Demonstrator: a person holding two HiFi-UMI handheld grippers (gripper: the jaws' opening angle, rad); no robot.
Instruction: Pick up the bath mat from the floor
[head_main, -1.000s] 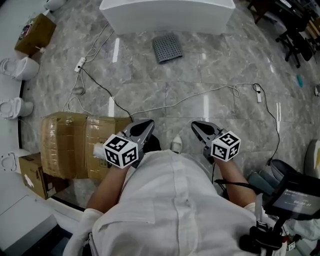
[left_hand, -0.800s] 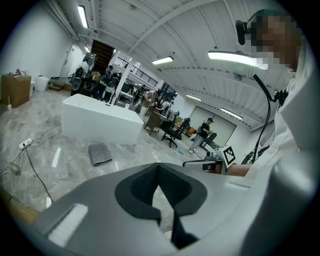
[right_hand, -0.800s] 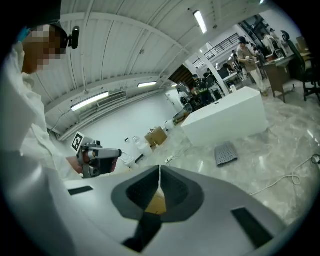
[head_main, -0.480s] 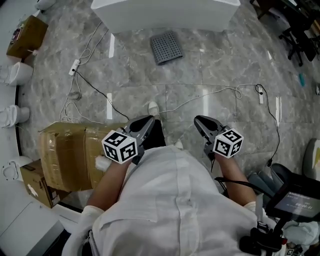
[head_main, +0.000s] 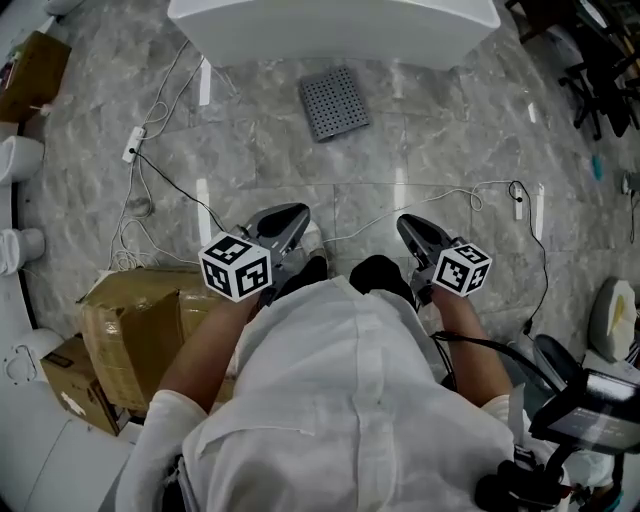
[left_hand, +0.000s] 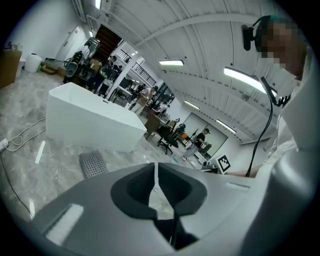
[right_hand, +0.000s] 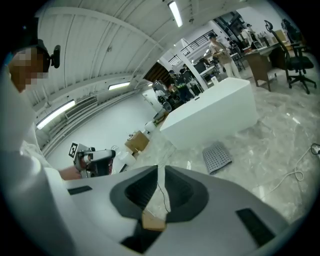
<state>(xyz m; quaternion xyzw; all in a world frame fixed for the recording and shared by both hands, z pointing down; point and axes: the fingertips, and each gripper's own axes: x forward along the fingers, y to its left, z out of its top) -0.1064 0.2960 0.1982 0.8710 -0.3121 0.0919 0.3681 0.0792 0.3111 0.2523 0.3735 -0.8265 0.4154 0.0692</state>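
Observation:
The bath mat (head_main: 333, 102) is a small grey perforated square lying flat on the marble floor, just in front of a white tub (head_main: 330, 35). It also shows in the left gripper view as the bath mat (left_hand: 93, 163) and in the right gripper view as the bath mat (right_hand: 216, 157). My left gripper (head_main: 292, 213) and right gripper (head_main: 408, 224) are held side by side at waist height, well short of the mat and pointing toward it. Both sets of jaws are shut with nothing between them, as the left gripper (left_hand: 156, 169) and right gripper (right_hand: 159, 171) show.
A taped cardboard box (head_main: 140, 320) stands on the floor at my left. White and black cables (head_main: 440, 190) and a power strip (head_main: 131, 145) trail across the floor between me and the mat. White fixtures (head_main: 18, 158) line the left edge; a chair (head_main: 610, 60) stands far right.
I have walked forward: the mat and tub have come nearer and the box has slid back to my left. Both grippers stay shut and level.

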